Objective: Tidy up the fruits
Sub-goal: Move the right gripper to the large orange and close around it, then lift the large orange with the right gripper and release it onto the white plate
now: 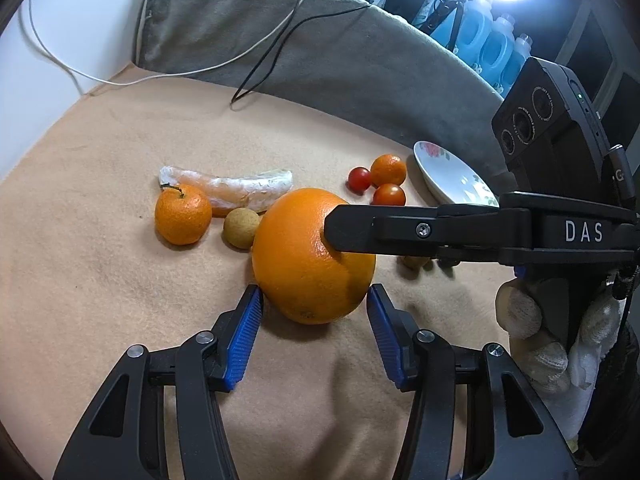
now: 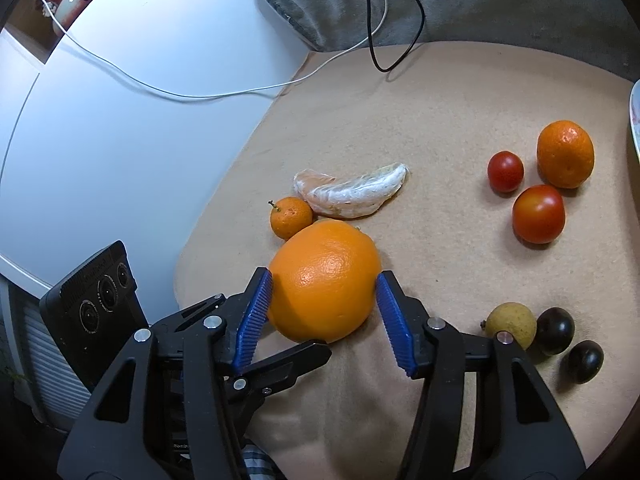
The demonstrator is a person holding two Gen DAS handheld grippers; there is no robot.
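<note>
Two pairs of tongs meet on one large orange (image 1: 314, 256), which sits on a tan cloth-covered surface (image 1: 100, 272). The left tongs (image 1: 314, 300) straddle the orange's near side, each blue pad right at the peel; the left pad touches, while the right shows a hairline gap, so a firm grip cannot be confirmed. The right tongs (image 2: 324, 286) flank the same fruit from another angle, half open, both pads against its sides. No earlier view is available. Approaching from two directions probably steadies a fruit too wide and round for one pair to lift securely.

Around it lie a small mandarin (image 1: 183, 214) with a stem, a peeled citrus segment (image 1: 240, 188) behind it, and a tan longan (image 1: 241, 227) touching the orange. Farther off, two cherry tomatoes (image 2: 538, 214) and another mandarin (image 2: 565, 154) cluster near a flowered white plate (image 1: 448, 174), likely the sorting destination. Two dark round fruits (image 2: 554, 330) sit apart beside a second longan (image 2: 512, 322).
</note>
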